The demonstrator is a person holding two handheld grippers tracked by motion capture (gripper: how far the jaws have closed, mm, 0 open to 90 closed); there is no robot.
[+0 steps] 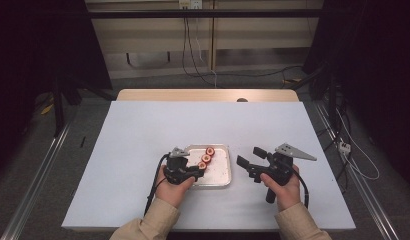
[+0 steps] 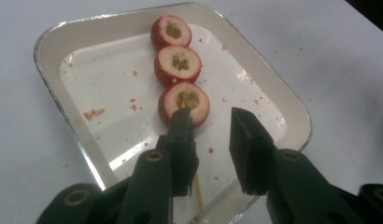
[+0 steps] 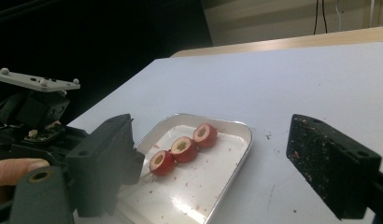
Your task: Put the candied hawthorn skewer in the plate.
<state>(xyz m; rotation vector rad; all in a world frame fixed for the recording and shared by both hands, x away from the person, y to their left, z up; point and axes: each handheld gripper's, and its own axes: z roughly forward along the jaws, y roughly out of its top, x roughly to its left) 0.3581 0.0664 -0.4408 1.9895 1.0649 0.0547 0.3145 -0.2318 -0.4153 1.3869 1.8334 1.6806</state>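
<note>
The white rectangular surface [image 1: 143,145] carries one shallow square metal tray [image 2: 54,51], lying near the person's edge, just left of centre. In the tray lies one thin wooden skewer [image 2: 199,196] threaded with three red cut fruit pieces [image 2: 178,65] in a row, with red crumbs scattered around.

The left gripper [image 2: 210,123] hovers low over the skewer's bare end, jaws narrowly apart and holding nothing; one jaw is at the nearest piece. The right gripper [image 1: 250,159] waits beside the tray, jaws wide and empty.

The skewer is judged not yet grasped, so pickup and everything after remain.
</note>
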